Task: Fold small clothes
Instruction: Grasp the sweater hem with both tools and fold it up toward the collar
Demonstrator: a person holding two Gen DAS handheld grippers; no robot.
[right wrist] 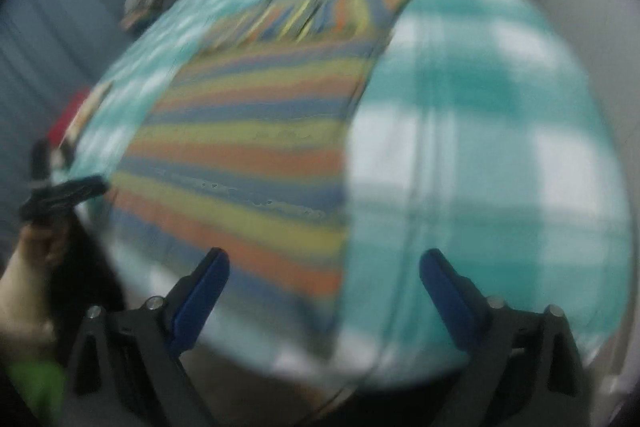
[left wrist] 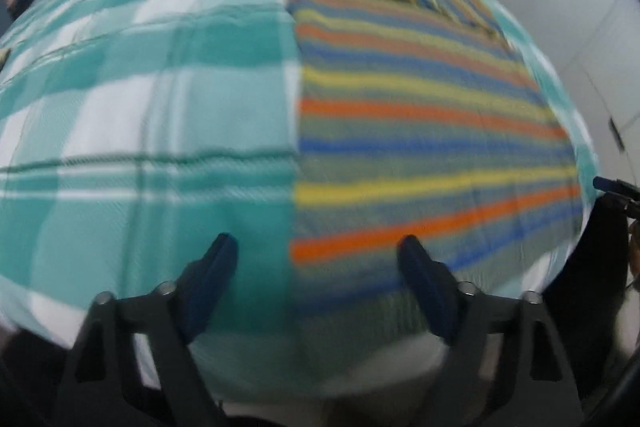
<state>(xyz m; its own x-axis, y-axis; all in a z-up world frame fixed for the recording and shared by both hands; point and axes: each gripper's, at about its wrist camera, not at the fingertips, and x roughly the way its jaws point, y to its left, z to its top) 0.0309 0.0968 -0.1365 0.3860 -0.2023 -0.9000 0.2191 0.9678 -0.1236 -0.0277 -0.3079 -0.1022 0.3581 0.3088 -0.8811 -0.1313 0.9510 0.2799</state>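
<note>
Between your left fingers: your left gripper [left wrist: 316,255] stands wide apart with nothing in it; the striped garment's near-left edge and bare bedspread lie below the gap, untouched.
Left fingertips: one dark blue pad [left wrist: 218,259] hangs over the teal cloth, the other over the orange and blue stripes.
Right gripper: your right gripper [right wrist: 324,269] is also spread wide and holds nothing; its left pad [right wrist: 208,279] is over the garment's near corner, its right pad over the bedspread.
Striped garment: the striped garment [left wrist: 420,115] lies flat on the bed, a long rectangle of orange, yellow, blue and grey-green bands, with a folded-over flap at its far end where the stripes run the other way.
Bedspread: the teal and white checked bedspread [left wrist: 140,99] lies under the garment and shows on both sides of it.
Your other hand: from the right camera, your left hand [right wrist: 24,267] grips the other tool at the bed's left edge.
Sharpness: both views are motion-blurred, so fine creases cannot be read.
</note>
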